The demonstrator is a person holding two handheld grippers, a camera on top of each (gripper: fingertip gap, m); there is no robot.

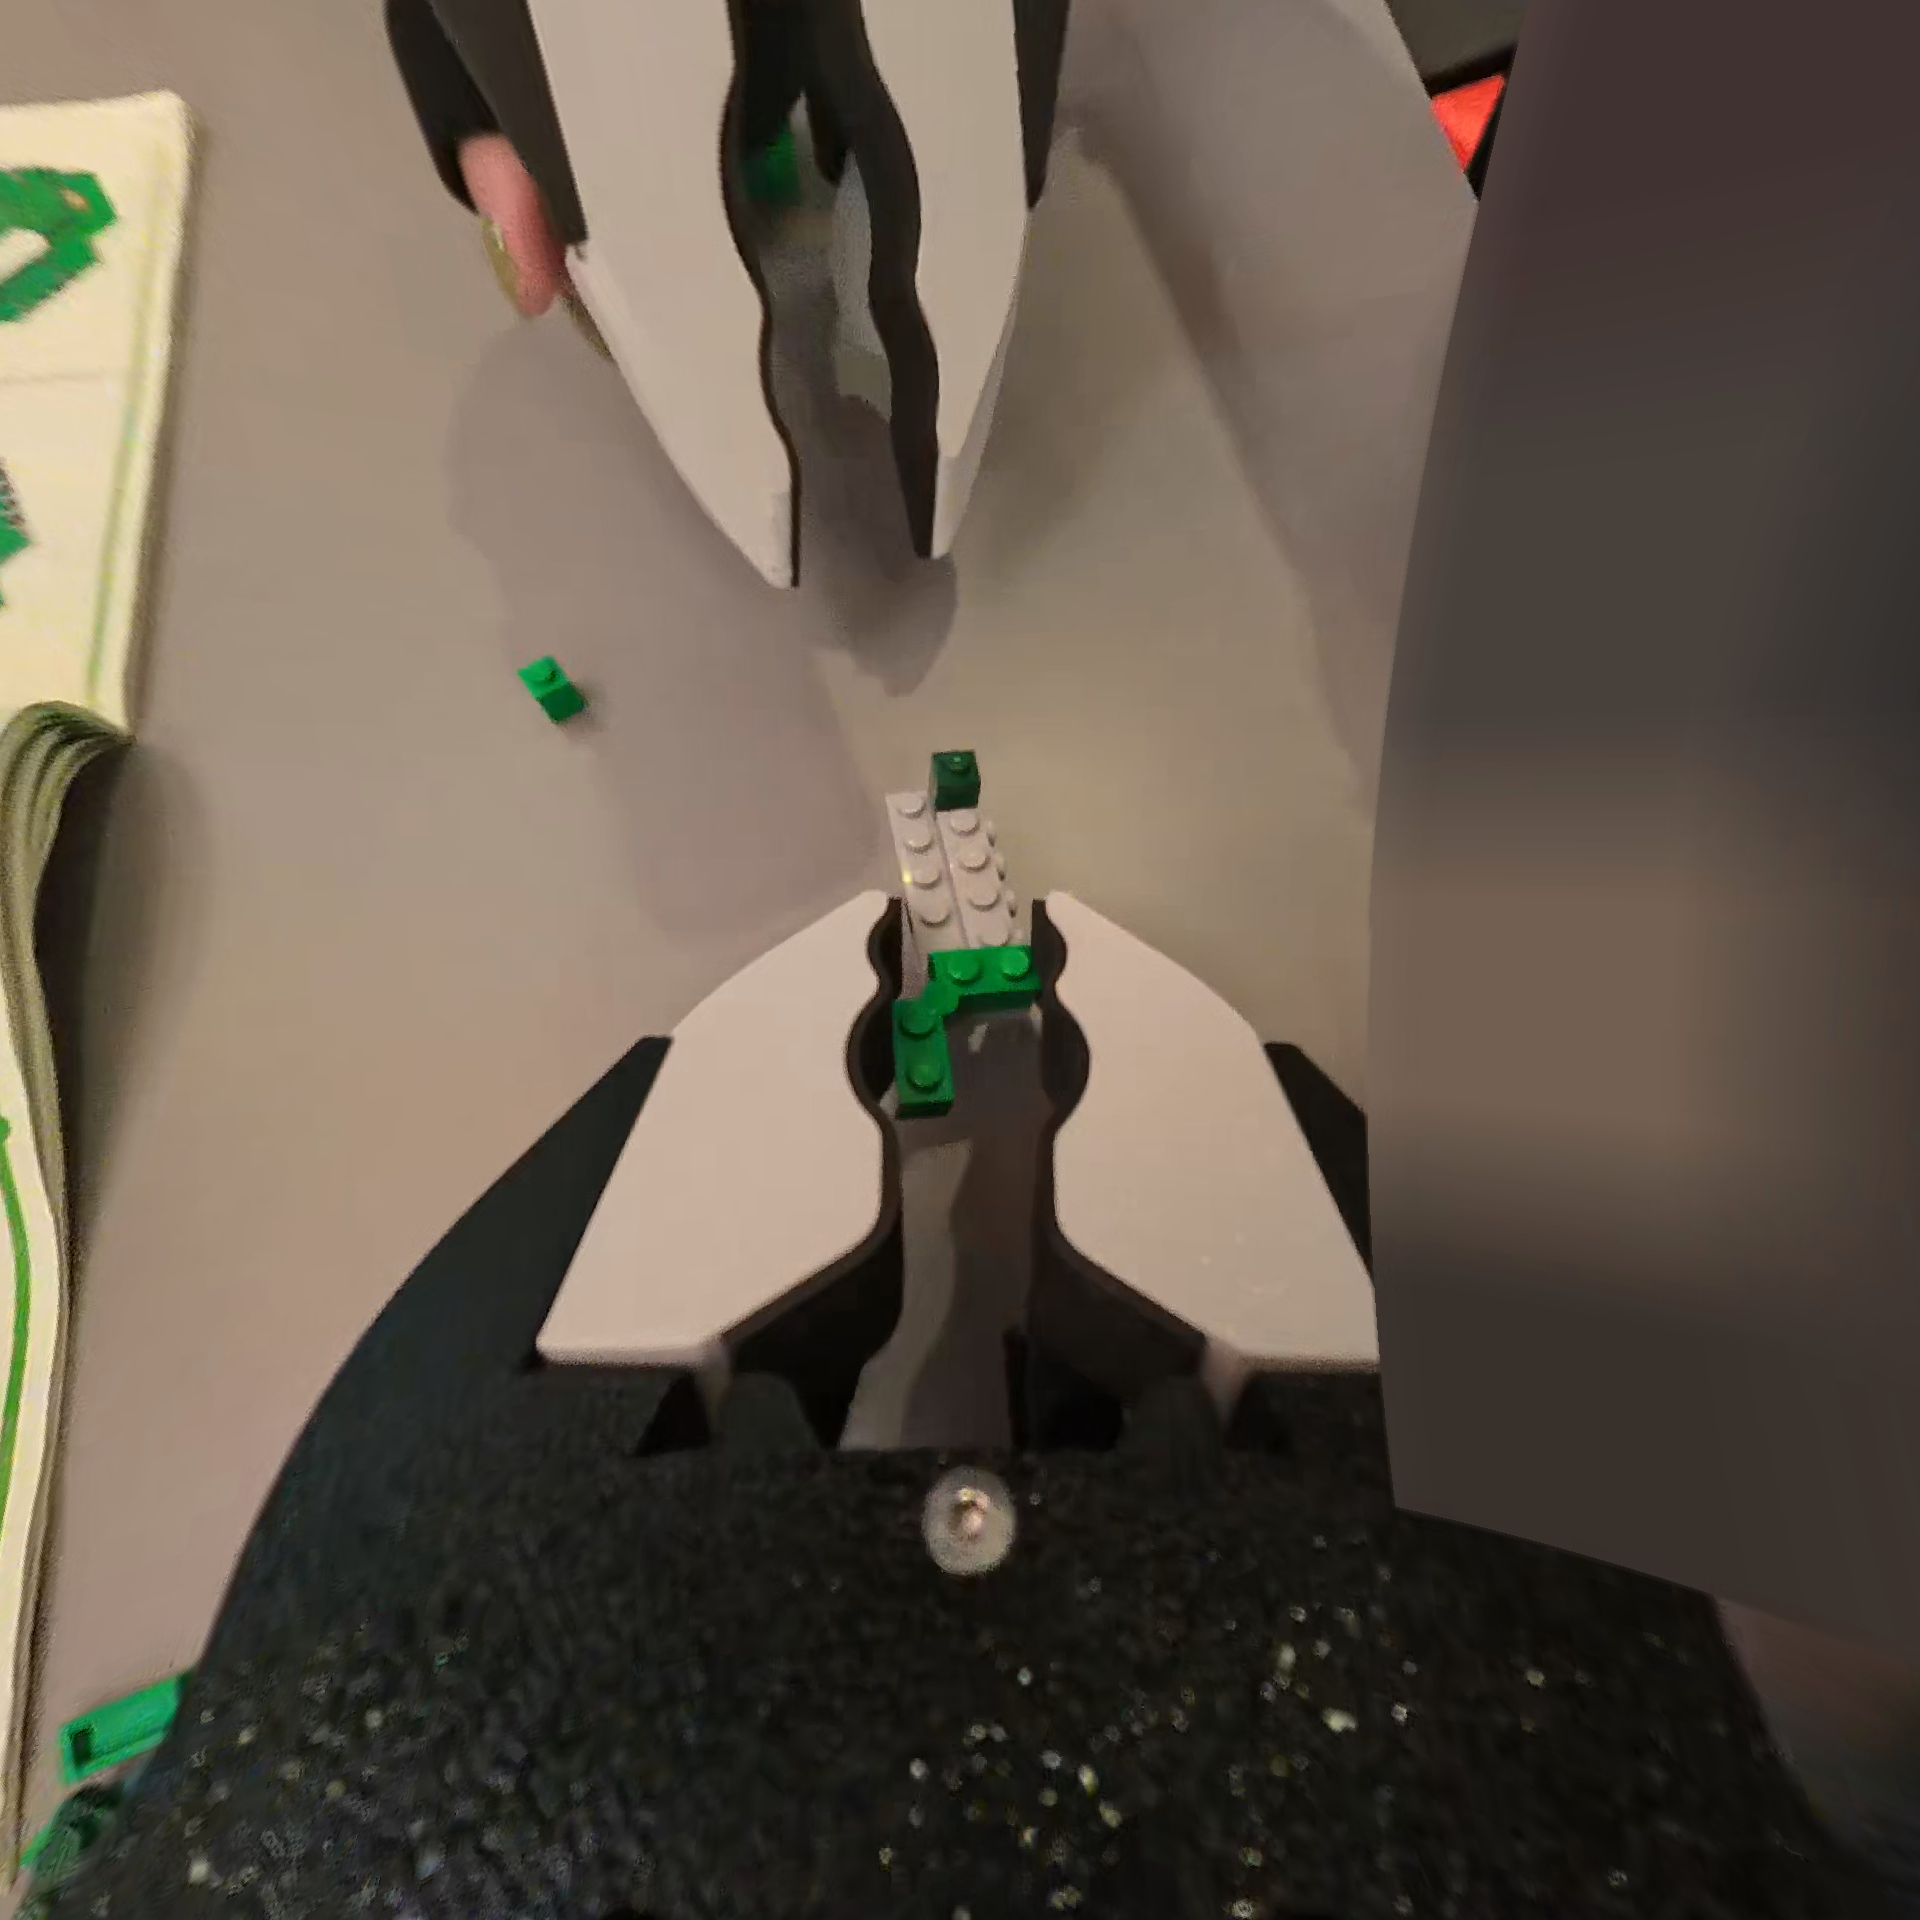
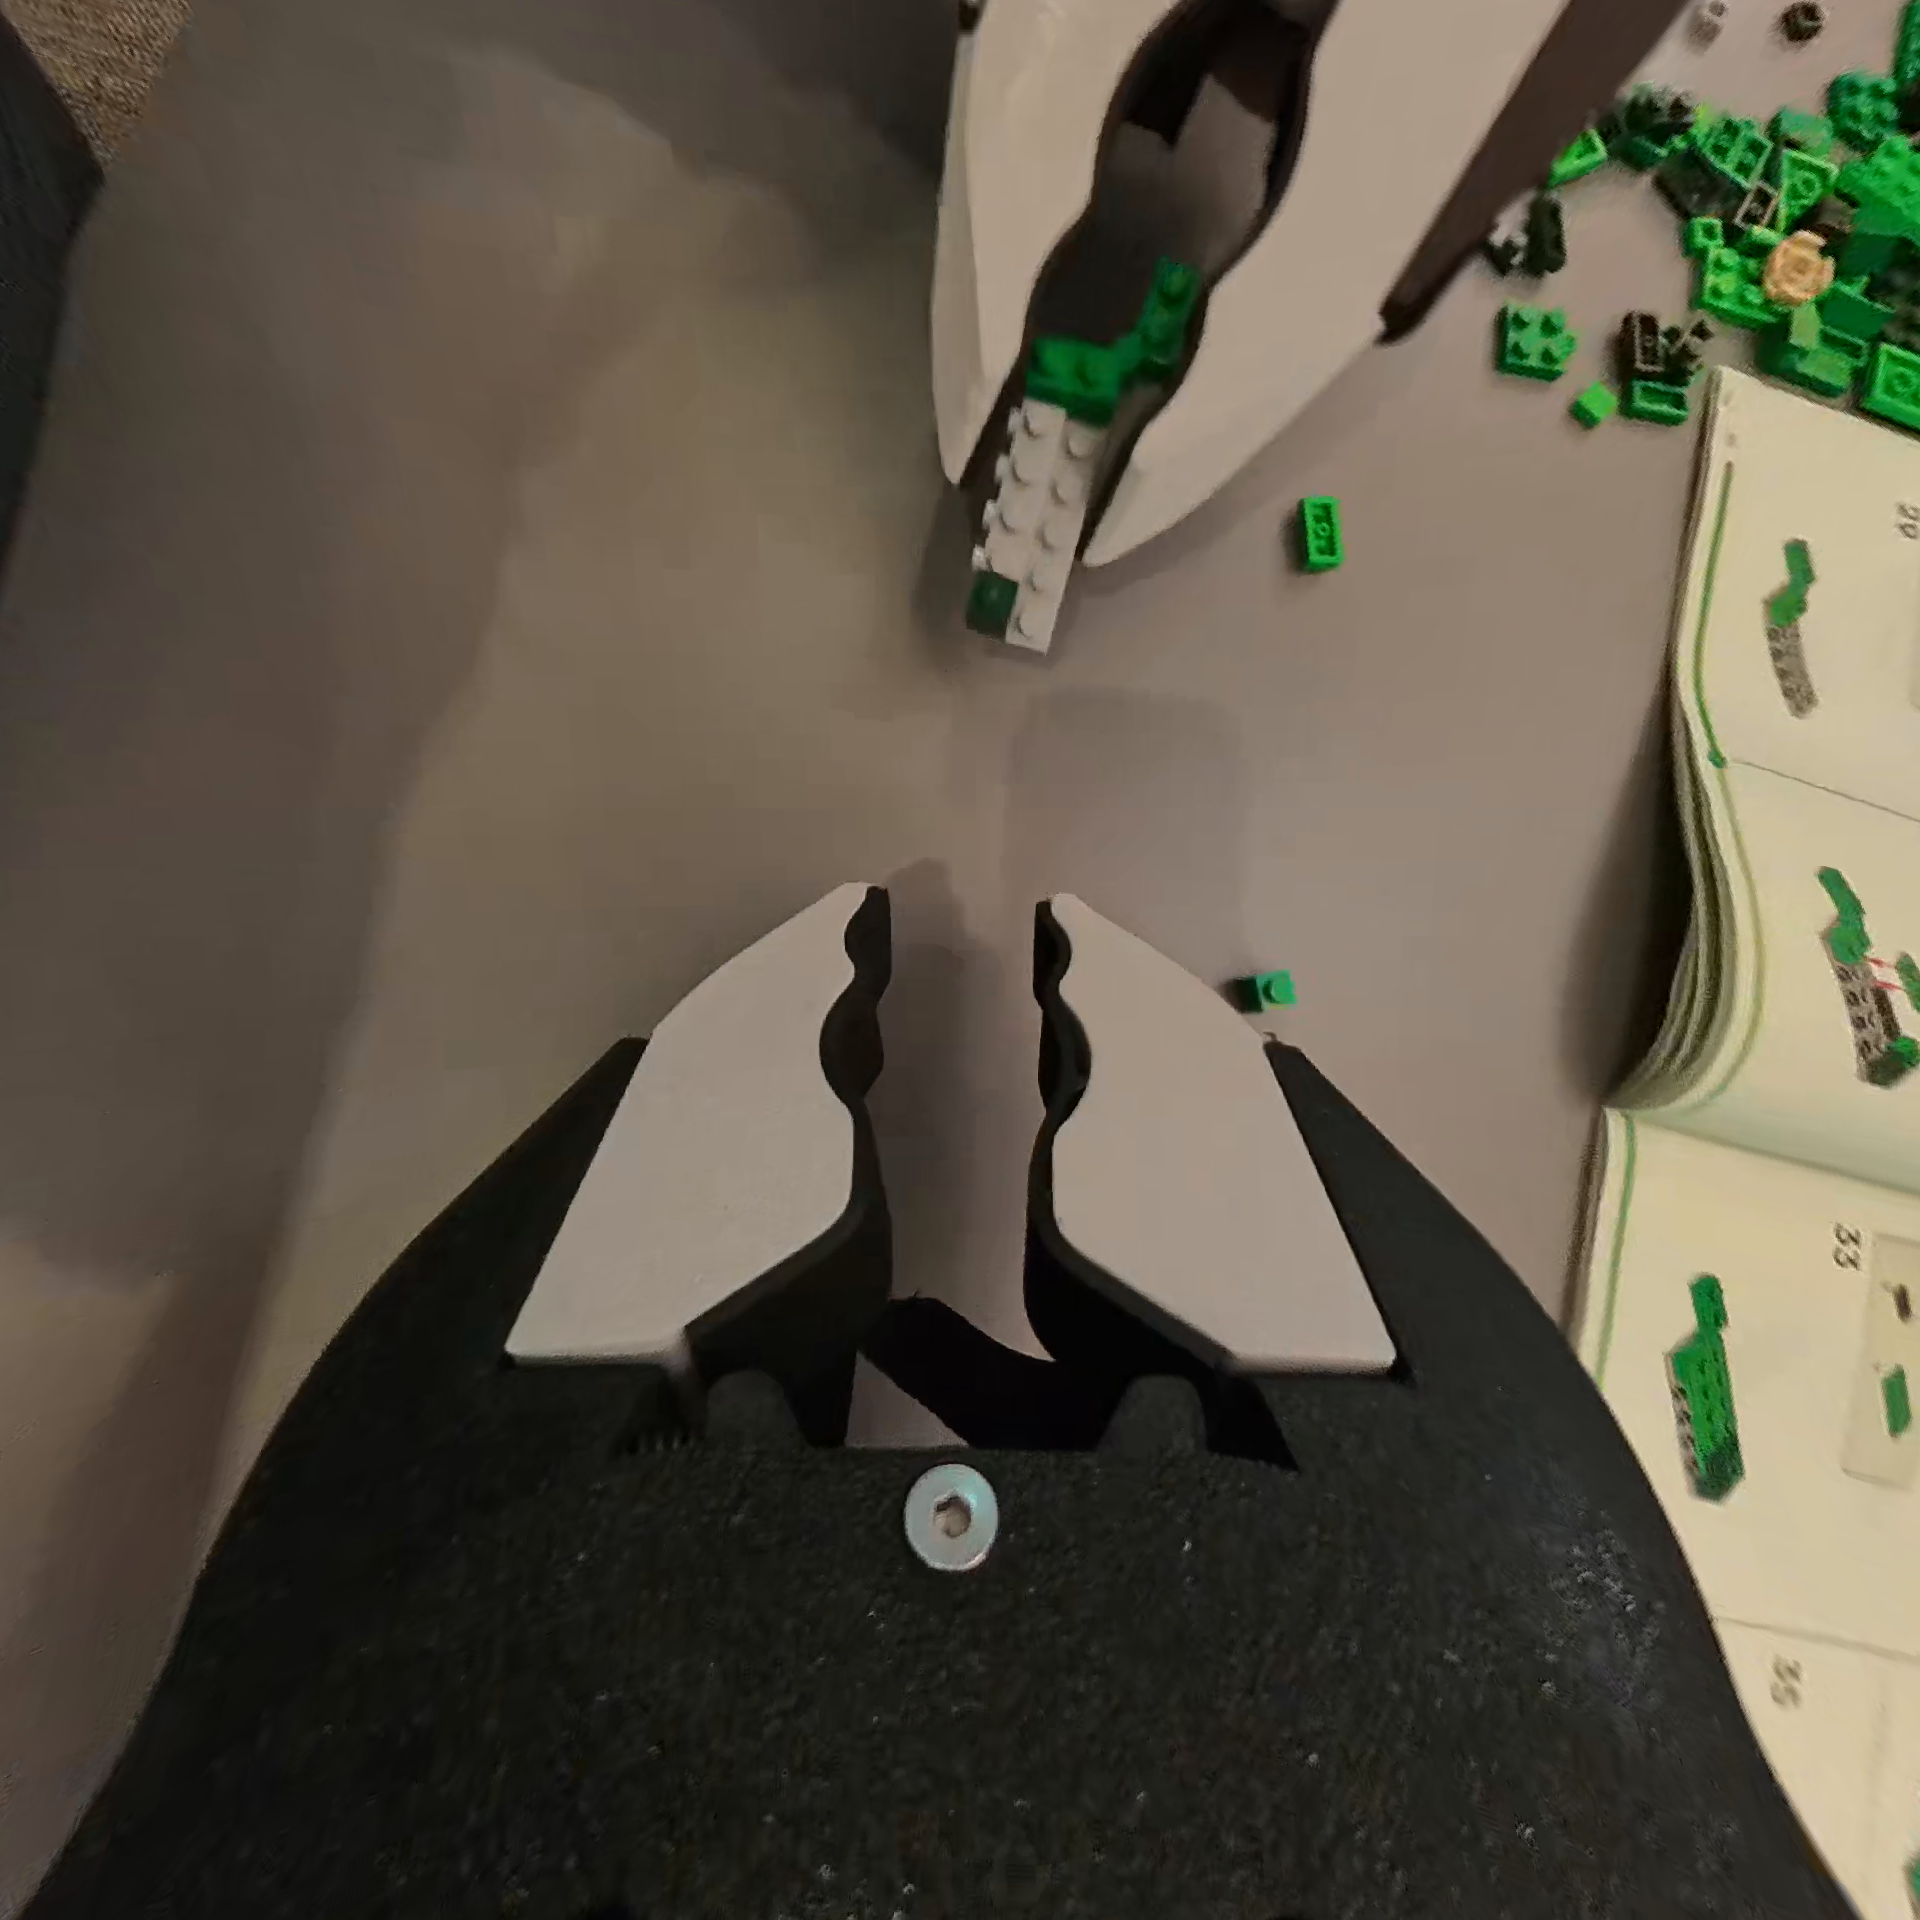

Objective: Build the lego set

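Note:
My left gripper (image 1: 966,906) is shut on a small lego assembly (image 1: 956,862). The assembly is two grey studded plates side by side, with a bright green angled plate (image 1: 935,1023) at the near end and a dark green one-stud brick (image 1: 954,781) on the far tip. The right wrist view shows the same grasp (image 2: 1039,488), with the pads pressed on the assembly's sides. My right gripper (image 2: 961,904) is open and empty above the grey table (image 2: 520,623). It faces the left gripper tip to tip (image 1: 862,561).
A loose green one-stud brick (image 1: 553,689) lies on the table, just right of my right fingers (image 2: 1268,990). A green two-stud plate (image 2: 1320,533) lies farther off. A pile of green pieces (image 2: 1787,208) and the open instruction booklet (image 2: 1808,831) are at the right. One gripper's finger ends stand about 8 cm off the other's. It is some 5 cm from my right tips to the loose green one-stud brick (image 1: 553,689).

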